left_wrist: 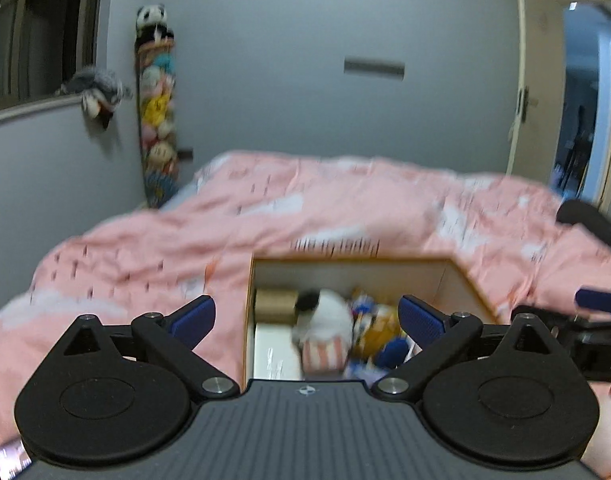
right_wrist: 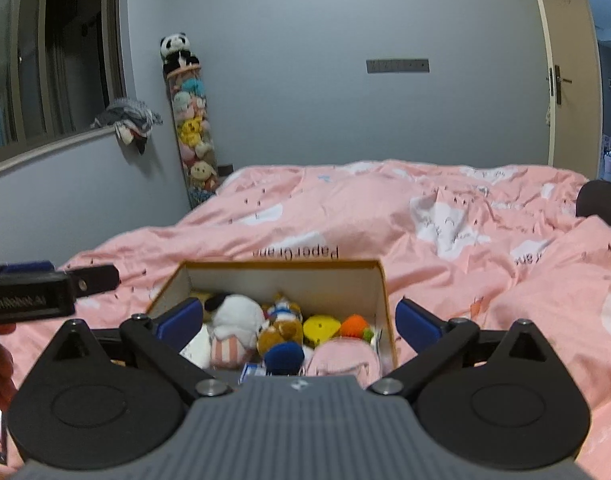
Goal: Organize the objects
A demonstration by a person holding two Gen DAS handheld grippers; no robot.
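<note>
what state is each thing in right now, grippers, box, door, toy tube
left gripper: open, empty
right gripper: open, empty
cardboard box: open-topped, on the bed, full of small toys
door: open
toy tube: upright in the corner, full of plush toys, panda on top

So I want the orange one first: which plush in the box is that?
The orange carrot-like plush beside the box's right wall, next to the yellow plush.

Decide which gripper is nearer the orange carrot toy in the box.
Right. The carrot toy lies at the box's right side, just ahead of the right gripper; the left gripper hangs over the box's left part.
</note>
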